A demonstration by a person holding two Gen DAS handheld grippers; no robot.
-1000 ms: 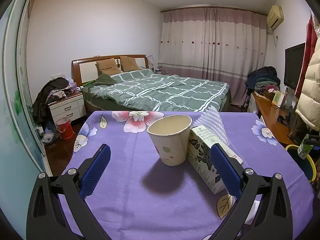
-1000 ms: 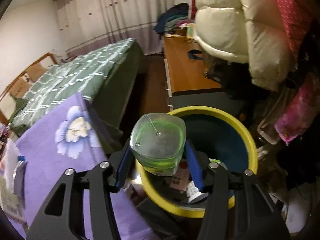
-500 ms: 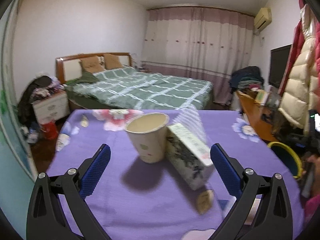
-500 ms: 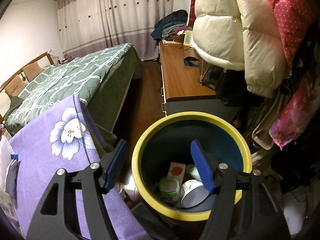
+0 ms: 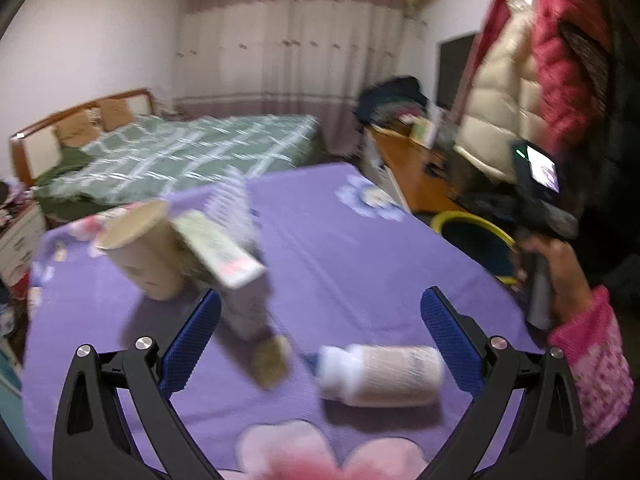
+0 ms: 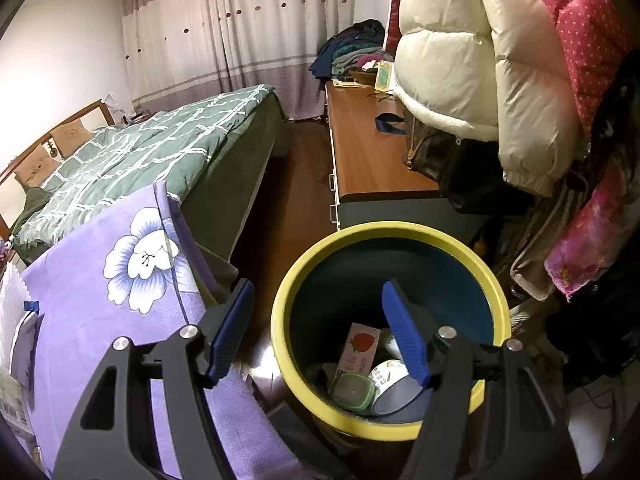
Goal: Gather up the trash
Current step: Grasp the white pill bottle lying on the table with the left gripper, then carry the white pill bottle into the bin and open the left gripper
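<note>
My left gripper [image 5: 318, 330] is open and empty above the purple flowered tablecloth [image 5: 352, 240]. A white plastic bottle [image 5: 382, 374] lies on its side just in front of the gripper, between the fingers. A paper cup [image 5: 140, 248] and a tissue box [image 5: 224, 264] stand further back left. My right gripper [image 6: 318, 330] is open and empty over the yellow-rimmed bin [image 6: 384, 236]. In the bin lie the green container [image 6: 352, 390], a strawberry carton [image 6: 358, 350] and a bowl [image 6: 394, 386]. The bin also shows in the left wrist view [image 5: 472, 224].
A green bed [image 6: 152, 148] stands beyond the table. A wooden cabinet [image 6: 368, 148] and hanging padded coats [image 6: 472, 60] crowd the bin's far and right sides. The hand holding the right gripper [image 5: 556, 268] shows at the table's right edge. The left view is motion-blurred.
The right gripper opened and the green container dropped into the bin. The left gripper swung right and down, bringing the lying bottle into view between its fingers.
</note>
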